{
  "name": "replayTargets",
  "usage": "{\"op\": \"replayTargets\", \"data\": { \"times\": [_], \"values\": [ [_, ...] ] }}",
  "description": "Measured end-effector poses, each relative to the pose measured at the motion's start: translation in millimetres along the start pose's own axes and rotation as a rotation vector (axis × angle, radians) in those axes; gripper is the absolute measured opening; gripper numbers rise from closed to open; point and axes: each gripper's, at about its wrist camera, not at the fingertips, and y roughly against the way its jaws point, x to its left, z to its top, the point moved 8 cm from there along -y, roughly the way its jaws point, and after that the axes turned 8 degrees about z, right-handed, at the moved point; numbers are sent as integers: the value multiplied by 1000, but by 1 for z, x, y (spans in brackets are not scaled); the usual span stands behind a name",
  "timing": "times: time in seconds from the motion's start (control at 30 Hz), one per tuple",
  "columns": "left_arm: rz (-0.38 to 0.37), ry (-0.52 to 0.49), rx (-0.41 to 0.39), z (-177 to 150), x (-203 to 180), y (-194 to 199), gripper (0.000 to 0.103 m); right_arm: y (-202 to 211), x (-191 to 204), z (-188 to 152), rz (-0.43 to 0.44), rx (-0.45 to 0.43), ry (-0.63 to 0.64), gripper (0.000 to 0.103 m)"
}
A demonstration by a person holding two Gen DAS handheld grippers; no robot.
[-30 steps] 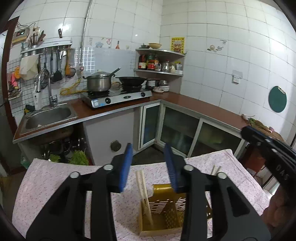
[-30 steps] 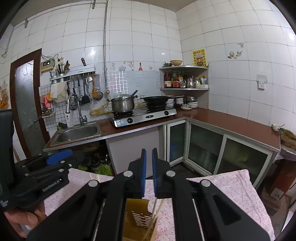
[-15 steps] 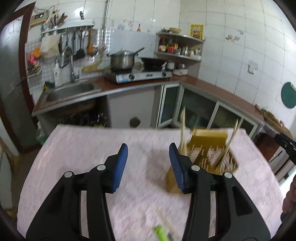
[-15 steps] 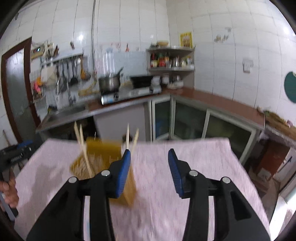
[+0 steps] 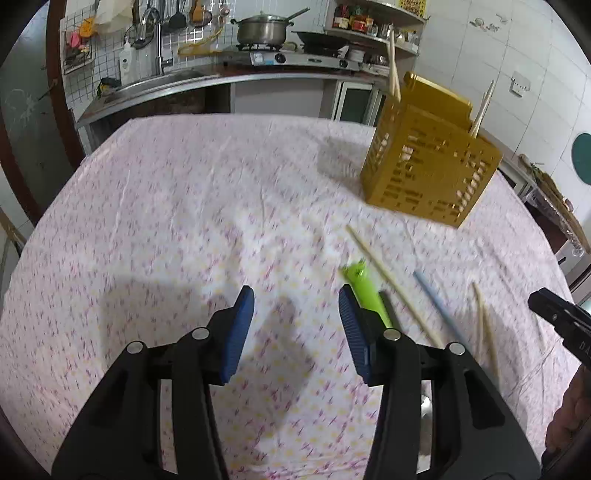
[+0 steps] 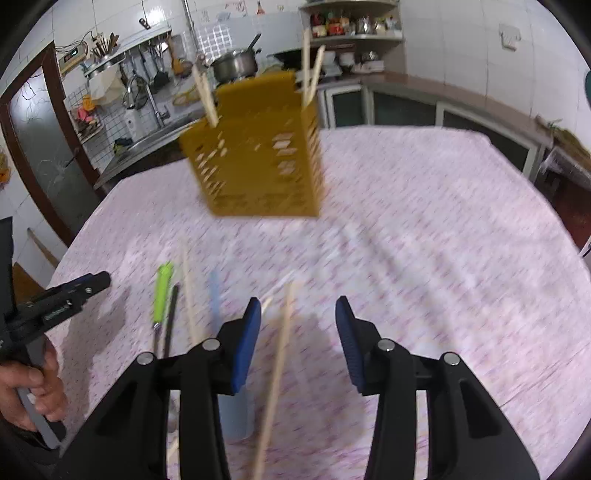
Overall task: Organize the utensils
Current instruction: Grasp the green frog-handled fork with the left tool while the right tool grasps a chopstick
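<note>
A yellow perforated utensil holder stands on the pink-patterned tablecloth with chopsticks upright in it. On the cloth in front of it lie a green-handled utensil, a thin black utensil, a blue-handled utensil and loose chopsticks. My left gripper hovers open over bare cloth, just left of the green handle. My right gripper is open above the cloth; one chopstick lies on the table below, near its left finger.
The tablecloth covers the whole table, with edges dropping off on all sides. Behind it run a kitchen counter with a sink, a stove with a pot and corner shelves. A person's hand holds the left gripper.
Both grippers have come down toward the table and tipped downward, bringing the loose utensils into view. The right jaws went from shut to open; the left jaws widened slightly.
</note>
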Motion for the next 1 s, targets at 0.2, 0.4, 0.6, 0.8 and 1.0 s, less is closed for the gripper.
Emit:
{"op": "replayTargets", "data": {
  "times": [0.2,0.4,0.6,0.8,1.0],
  "values": [
    [-11,1,19,-11,3,-1,47,-20,20,-9,7,40,-6,41],
    [0,-14,41,-6,2,-6,47,-37,24,-15,9,75,-24,40],
    [-16,-27,61,-1,-8,-16,47,-57,29,-17,-6,115,-23,34],
    [-41,-45,86,4,-27,-25,47,-73,22,-16,-39,141,-20,11],
    [-74,-56,120,13,-49,-38,47,-79,15,0,-54,135,0,6]
  ]
}}
